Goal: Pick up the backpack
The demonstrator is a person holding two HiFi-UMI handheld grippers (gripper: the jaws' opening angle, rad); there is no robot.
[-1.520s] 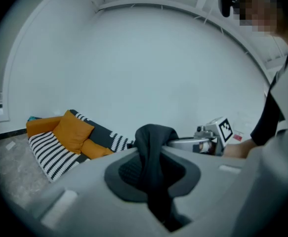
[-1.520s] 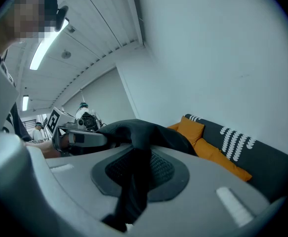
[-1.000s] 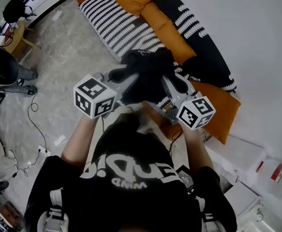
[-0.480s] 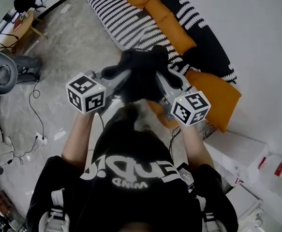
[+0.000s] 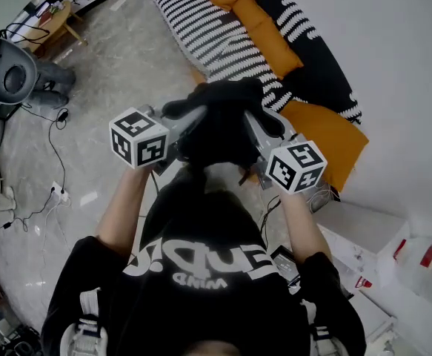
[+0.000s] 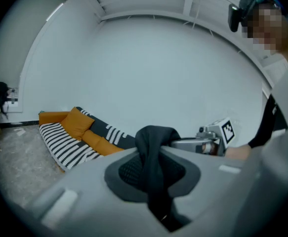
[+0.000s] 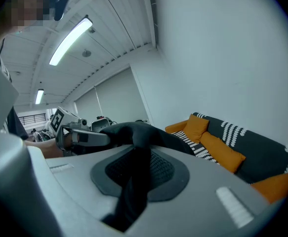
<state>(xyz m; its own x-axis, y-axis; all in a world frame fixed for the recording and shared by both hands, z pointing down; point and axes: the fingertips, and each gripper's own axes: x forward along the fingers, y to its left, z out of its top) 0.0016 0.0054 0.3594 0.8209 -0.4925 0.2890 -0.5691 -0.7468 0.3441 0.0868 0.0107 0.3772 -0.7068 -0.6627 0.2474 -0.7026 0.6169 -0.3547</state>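
The black backpack (image 5: 223,121) hangs in the air in front of me, clear of the floor, held between both grippers. My left gripper (image 5: 192,122) is shut on a black strap (image 6: 151,154) that runs between its jaws. On the other side my right gripper (image 5: 256,130) is shut on another black strap (image 7: 135,174) of the same bag. Each gripper view shows the other gripper across the bag: the right gripper (image 6: 217,135) and the left gripper (image 7: 69,131). The bag's lower part is hidden behind the grippers and my chest.
A sofa (image 5: 304,47) with orange cushions and a striped black-and-white throw stands along the white wall ahead. A dark round chair (image 5: 8,76) and cables (image 5: 52,162) are on the stone floor at left, a small wooden table (image 5: 56,17) beyond. White boxes (image 5: 393,273) lie at lower right.
Both grippers have travelled together with the backpack; the sofa and the chair have slid across the head view. The grip on the straps looks unchanged.
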